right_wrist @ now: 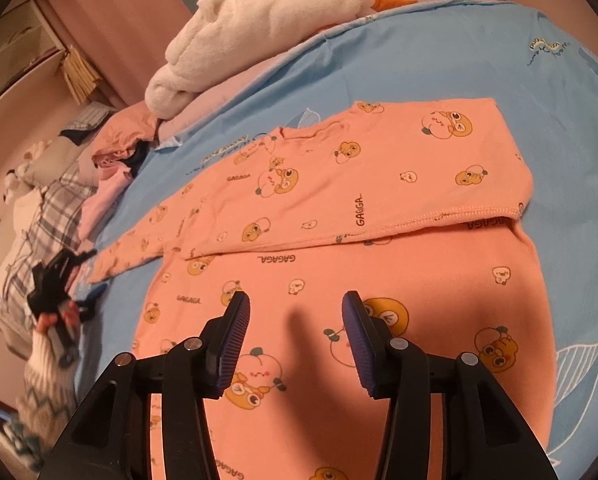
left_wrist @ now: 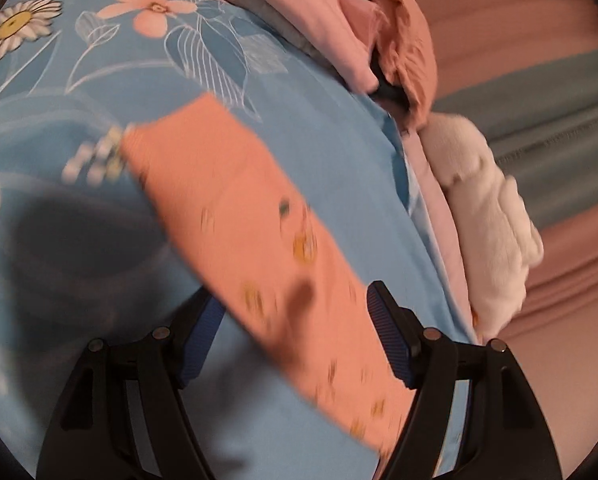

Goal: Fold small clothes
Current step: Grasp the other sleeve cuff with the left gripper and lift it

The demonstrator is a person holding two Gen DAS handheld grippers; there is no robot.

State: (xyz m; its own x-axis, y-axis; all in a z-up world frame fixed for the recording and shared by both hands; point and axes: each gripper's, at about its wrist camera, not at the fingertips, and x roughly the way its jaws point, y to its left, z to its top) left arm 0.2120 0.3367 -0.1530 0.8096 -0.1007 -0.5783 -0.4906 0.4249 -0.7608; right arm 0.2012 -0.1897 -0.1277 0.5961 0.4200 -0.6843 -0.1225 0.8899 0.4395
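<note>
Warm, dim indoor light. Left wrist view motion-blurred, smearing the orange printed cotton garment (left_wrist: 259, 248); right wrist view sharp. Soft shadows ahead of both grippers. Fisheye edges bowed, dark-cornered.

The shirt (right_wrist: 339, 280) is orange-pink, printed with yellow-orange cartoon faces, pale peach figures and dark "GAGAGA" lettering; its sleeve (left_wrist: 259, 248) shows the same print, blurred. The sheet (right_wrist: 439, 64) is light blue with white outlined leaves, a pink flower (left_wrist: 151, 10) and a white daisy (left_wrist: 17, 26) with a yellow centre. The towel (right_wrist: 259, 28) is cream white. The pile (left_wrist: 379, 40) mixes pink, orange, grey and black. The right gripper (right_wrist: 295, 340) and left gripper (left_wrist: 295, 344) are black with 2 blue ribbed pads each.
</note>
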